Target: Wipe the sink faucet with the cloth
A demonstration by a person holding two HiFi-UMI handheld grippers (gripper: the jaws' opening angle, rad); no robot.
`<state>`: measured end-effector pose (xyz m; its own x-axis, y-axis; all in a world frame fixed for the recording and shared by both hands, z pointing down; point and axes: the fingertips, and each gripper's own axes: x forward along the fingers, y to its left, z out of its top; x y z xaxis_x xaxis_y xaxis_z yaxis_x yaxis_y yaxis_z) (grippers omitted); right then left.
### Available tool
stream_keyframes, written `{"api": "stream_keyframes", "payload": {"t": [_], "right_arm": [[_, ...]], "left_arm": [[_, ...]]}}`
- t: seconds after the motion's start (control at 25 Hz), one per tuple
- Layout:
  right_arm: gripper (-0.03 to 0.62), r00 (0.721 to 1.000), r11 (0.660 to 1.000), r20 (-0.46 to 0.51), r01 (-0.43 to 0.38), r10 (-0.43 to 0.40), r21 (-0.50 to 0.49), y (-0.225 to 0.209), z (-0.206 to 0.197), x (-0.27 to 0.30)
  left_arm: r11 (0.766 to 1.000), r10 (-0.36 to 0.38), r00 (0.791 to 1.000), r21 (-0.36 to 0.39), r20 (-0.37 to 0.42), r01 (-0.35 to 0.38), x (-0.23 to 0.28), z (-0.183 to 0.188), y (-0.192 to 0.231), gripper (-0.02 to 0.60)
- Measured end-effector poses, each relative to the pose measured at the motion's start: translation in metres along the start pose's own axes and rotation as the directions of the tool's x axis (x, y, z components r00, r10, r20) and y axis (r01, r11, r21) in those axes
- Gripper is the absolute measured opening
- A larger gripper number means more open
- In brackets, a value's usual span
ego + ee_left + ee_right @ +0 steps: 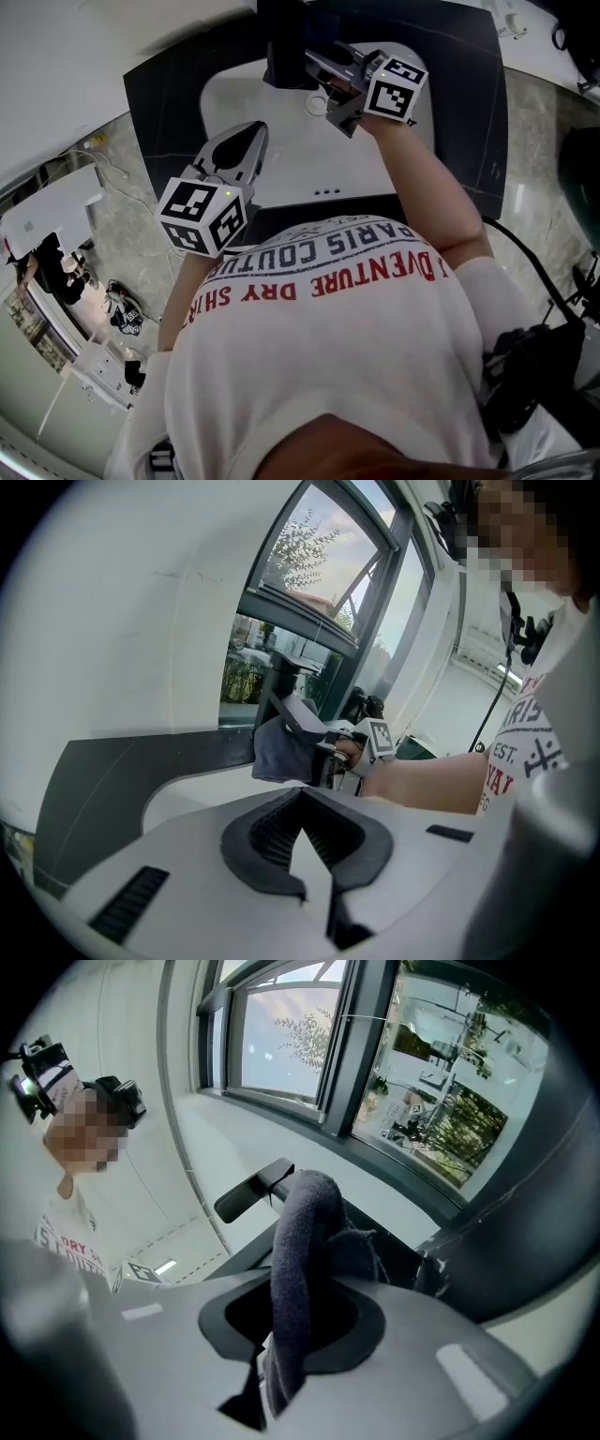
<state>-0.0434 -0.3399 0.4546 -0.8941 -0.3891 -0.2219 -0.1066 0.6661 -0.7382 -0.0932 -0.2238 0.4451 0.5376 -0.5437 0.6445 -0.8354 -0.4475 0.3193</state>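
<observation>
At the faucet (284, 52), cloth (300, 1269) clamped in right gripper (269, 1377); left gripper (307, 892) closed, empty.

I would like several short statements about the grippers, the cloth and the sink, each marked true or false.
1. The right gripper is shut on the cloth. True.
2. The left gripper holds a second cloth. False: nothing is between its jaws.
3. The cloth is up at the faucet. True.
4. The sink is black. False: it is white and sits in a dark counter.
5. The left gripper touches the faucet. False: it is apart from it, over the left side of the sink.
</observation>
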Motion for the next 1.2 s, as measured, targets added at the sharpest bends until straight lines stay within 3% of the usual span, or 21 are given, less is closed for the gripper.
{"api": "stream_keyframes", "payload": {"t": [0.64, 1.2], "right_arm": [[0.051, 0.991, 0.997, -0.108, -0.075, 0.076, 0.008, 0.049, -0.044, -0.033], [0.051, 0.997, 0.992, -0.063, 0.044, -0.052, -0.121, 0.009, -0.001, -0.027]], "left_arm": [[1.0, -0.027, 1.0, 0.006, 0.0, 0.027, -0.001, -0.005, -0.009, 0.0], [1.0, -0.017, 1.0, 0.004, 0.0, 0.017, -0.001, -0.01, -0.003, 0.0]]}}
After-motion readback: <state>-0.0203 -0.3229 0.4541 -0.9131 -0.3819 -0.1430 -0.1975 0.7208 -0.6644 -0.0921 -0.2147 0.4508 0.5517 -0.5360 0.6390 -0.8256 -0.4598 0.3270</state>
